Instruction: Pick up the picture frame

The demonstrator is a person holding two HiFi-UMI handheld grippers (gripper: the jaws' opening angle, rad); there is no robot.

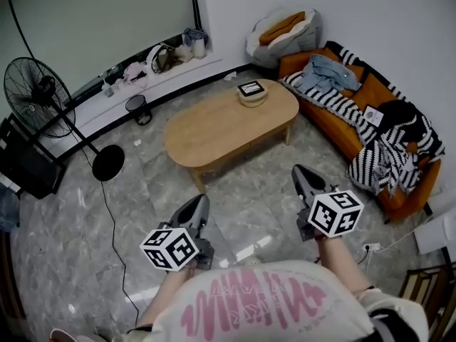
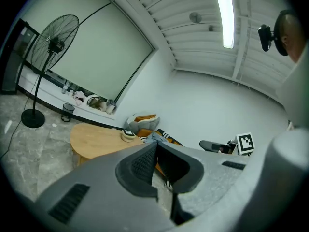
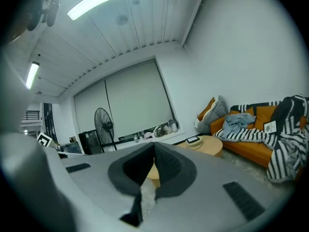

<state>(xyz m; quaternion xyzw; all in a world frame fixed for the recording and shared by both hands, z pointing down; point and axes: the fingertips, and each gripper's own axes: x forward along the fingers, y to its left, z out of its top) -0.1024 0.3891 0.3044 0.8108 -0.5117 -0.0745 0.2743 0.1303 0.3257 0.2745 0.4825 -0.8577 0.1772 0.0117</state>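
The left tool (image 1: 199, 204) is held low over the grey marble floor (image 1: 85, 219), close to the person, with its jaws brought together at the tips; nothing is gripped between them. The right tool (image 1: 300, 172) is held to its right and slightly farther out, and its jaws are likewise closed tip to tip on nothing. Both tools are pointed away from the person toward the oval wooden surface (image 1: 214, 130) and are well apart from it.

The picture frame (image 1: 251, 88) is seen at the far right end of that surface, laid flat on top of a pale round object (image 1: 253, 99); a dark border and a lighter centre can be made out. In the left gripper view the frame is found just left of the closed jaw tips, and in the right gripper view just right of them.

An orange sofa (image 1: 370, 91), draped with striped blankets (image 1: 335, 102), is placed right of the surface. A black standing fan (image 1: 39, 91) is set on the floor at the far left.
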